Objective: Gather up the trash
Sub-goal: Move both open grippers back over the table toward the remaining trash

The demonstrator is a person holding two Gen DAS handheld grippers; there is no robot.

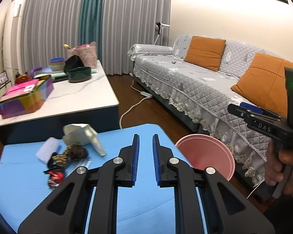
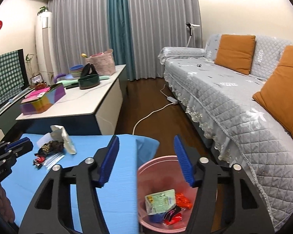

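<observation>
A pink bin (image 2: 162,193) stands on the floor just beside the right edge of the blue table (image 2: 39,191). Inside it lie a pale green carton (image 2: 161,201), crumpled orange-red wrappers (image 2: 183,201), a dark blue scrap (image 2: 156,217) and a red-and-black packet (image 2: 172,215).

The trash not yet collected sits in a loose pile near the far left corner of the blue table. It is made up of a crushed white carton (image 1: 82,136) with its spout end pointing toward the camera, a pale square of paper (image 1: 47,149), a dark brown wrapper with gold speckles (image 1: 70,154), a red-and-black wrapper (image 1: 54,176) nearest the front, and a clear plastic sleeve (image 2: 54,159) lying flat beside it. The pieces touch or overlap one another.

The left gripper (image 1: 146,156) is above the blue table to the right of the pile; its jaws are nearly closed with only a narrow gap, and nothing is between them. The right gripper (image 2: 146,159) is over the table's right edge and the bin, its jaws about half open and empty.

On the white table (image 1: 84,99) behind stand a many-coloured box (image 1: 27,99) with a pink top, a dark green bowl (image 1: 79,75), a stack of coloured bowls (image 1: 56,63) and a pink basket (image 1: 85,55); what the basket holds cannot be told.
</observation>
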